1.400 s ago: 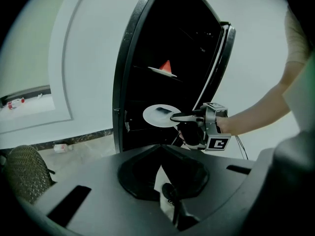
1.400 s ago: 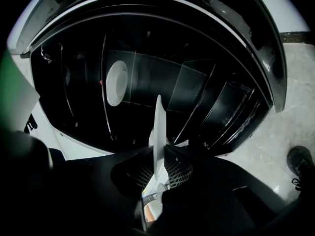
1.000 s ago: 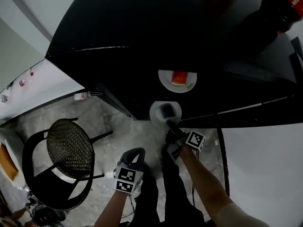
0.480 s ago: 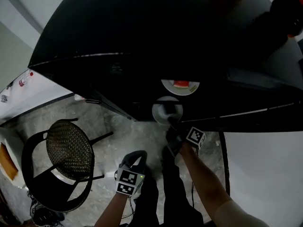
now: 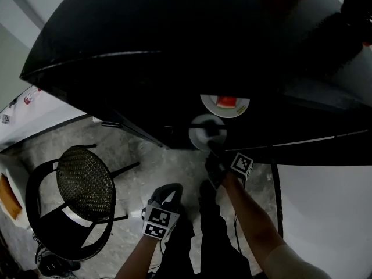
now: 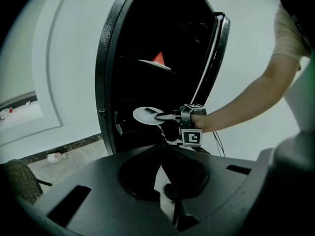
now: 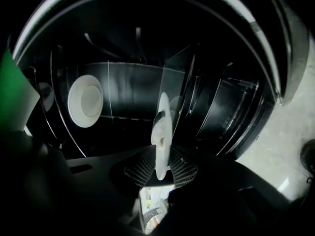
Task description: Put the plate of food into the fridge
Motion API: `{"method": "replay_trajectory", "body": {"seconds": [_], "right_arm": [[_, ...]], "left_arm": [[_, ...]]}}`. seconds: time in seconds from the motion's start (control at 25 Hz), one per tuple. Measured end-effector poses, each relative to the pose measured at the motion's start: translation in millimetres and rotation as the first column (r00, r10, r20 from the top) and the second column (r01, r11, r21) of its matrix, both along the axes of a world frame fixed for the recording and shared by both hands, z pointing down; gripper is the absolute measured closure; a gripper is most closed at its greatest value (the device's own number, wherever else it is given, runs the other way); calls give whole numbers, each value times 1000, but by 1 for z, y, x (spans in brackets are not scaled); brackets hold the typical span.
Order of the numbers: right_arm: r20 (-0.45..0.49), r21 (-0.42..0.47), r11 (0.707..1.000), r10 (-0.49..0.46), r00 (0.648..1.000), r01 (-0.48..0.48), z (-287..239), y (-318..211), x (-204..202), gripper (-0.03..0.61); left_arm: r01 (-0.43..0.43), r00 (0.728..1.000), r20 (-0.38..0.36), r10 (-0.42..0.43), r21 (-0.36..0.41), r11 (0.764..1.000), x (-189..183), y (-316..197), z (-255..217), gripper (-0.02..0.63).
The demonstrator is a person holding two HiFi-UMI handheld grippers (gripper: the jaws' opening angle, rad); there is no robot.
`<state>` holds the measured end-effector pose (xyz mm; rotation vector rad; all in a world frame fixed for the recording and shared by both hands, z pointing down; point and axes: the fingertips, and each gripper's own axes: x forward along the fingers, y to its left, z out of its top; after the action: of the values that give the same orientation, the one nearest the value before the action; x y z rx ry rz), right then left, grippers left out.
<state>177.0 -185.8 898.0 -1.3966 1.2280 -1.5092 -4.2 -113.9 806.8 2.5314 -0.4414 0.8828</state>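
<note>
The black fridge [image 5: 145, 68] stands open. On its upper shelf sits a white plate with a red wedge of food [image 5: 225, 104] [image 6: 155, 63]. Just below it, at the fridge's mouth, is a second white plate [image 5: 206, 132] [image 6: 145, 114], with my right gripper [image 5: 213, 145] [image 6: 165, 116] shut on its rim. In the right gripper view this plate [image 7: 162, 132] shows edge-on between the mesh pads, with the shelf plate [image 7: 84, 101] seen through the glass from underneath. I cannot tell what lies on the held plate. My left gripper [image 5: 167, 192] [image 6: 160, 173] hangs low in front of the fridge, shut and empty.
The fridge door [image 6: 219, 58] stands open on the right. A round wicker chair [image 5: 81, 182] stands on the pale stone floor at the left. A small bottle [image 6: 53, 157] lies by the white wall's skirting. The person's legs [image 5: 203, 231] are below the grippers.
My right gripper has carried the white plate a little lower and farther in under the shelf. The left gripper has stayed where it was.
</note>
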Motion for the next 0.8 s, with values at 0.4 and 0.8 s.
{"method": "replay_trajectory", "body": {"seconds": [0.4, 0.8], "right_arm": [[-161, 14, 986, -160, 974, 164, -12, -23, -3, 379], [-404, -44, 930, -351, 845, 365, -19, -15, -13, 344]], "left_arm": [[-41, 999, -3, 41, 13, 999, 7, 3, 7, 603], [-106, 994, 37, 105, 29, 994, 1, 14, 16, 603]]}}
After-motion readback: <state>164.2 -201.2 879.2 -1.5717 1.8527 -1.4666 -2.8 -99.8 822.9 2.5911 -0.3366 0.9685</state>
